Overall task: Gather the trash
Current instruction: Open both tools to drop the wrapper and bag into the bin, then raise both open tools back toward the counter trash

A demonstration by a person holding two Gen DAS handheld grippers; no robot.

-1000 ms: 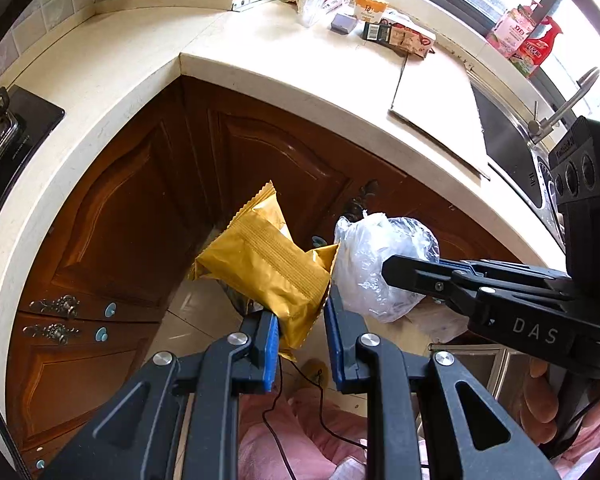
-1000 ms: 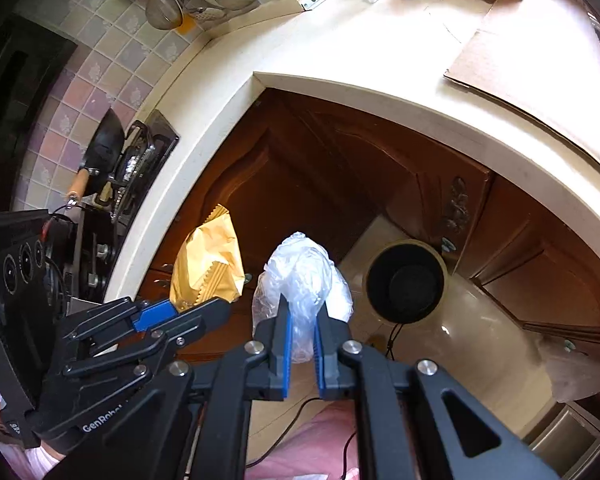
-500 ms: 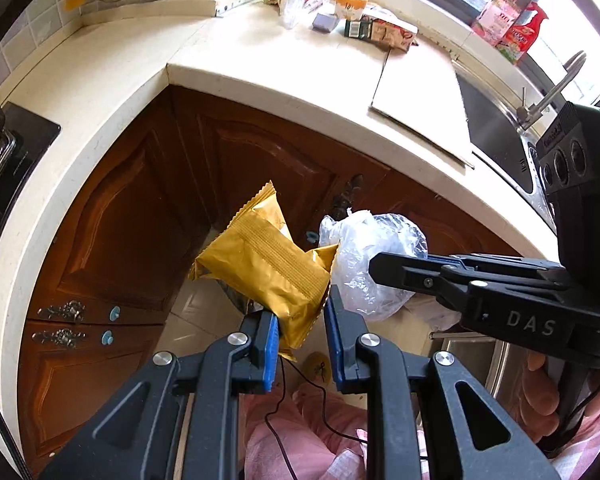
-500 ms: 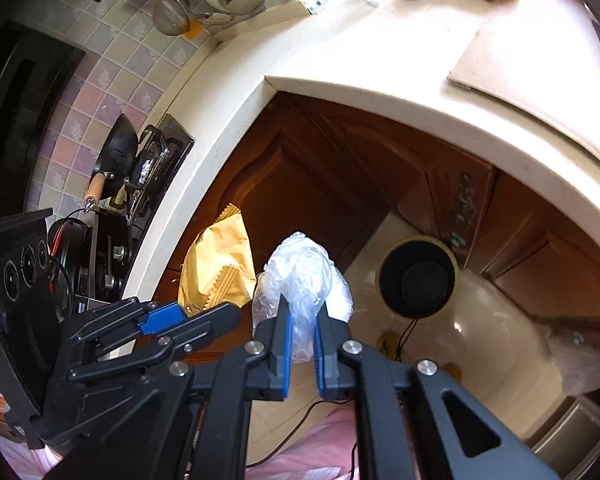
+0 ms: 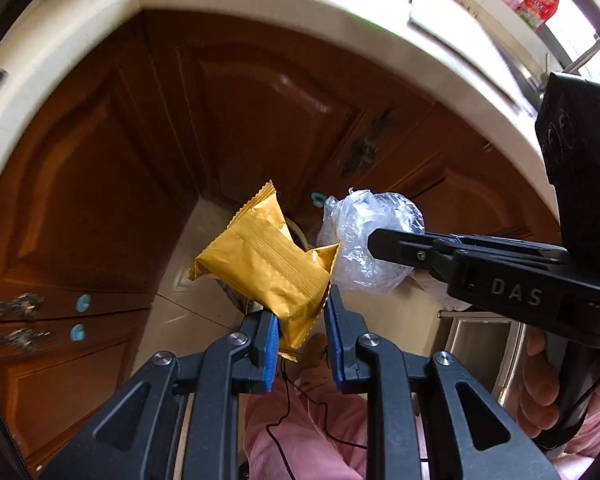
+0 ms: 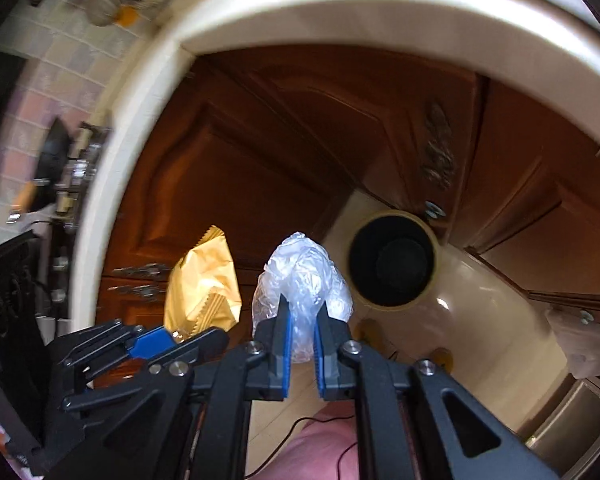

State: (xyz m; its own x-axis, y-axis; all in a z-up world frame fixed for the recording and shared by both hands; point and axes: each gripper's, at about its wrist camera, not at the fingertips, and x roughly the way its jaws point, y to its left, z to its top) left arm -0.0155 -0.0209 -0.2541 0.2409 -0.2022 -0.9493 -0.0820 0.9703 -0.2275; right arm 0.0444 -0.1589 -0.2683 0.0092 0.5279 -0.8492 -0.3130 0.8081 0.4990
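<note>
The biggest thing here is the wall of dark brown wooden cupboard doors [image 5: 260,120], bending around a corner under the pale cream stone surface [image 6: 340,8]. Down on the shiny tiled floor [image 6: 480,300] sits a round black trash bin with a pale rim [image 6: 394,260], open at the top and close to the cupboards. Up in the air, near the bin, are two bits of trash. The left hand-held gripper [image 5: 300,332] is pinching a puffy yellow foil snack packet [image 5: 264,260] by its crimped bottom corner, and the packet sticks up past the blue pads. The right hand-held gripper [image 6: 300,328] is squeezed tight on a scrunched clear plastic bag [image 6: 302,280], holding it low down so most of the ball pokes out above. Both things look very light. I think the foil packet is slippery and crinkly, so the flat sealed edge is the best place to hold it. The plastic bag is soft and squashy, so a thick bunch of it gives a better hold than a thin loose flap.
</note>
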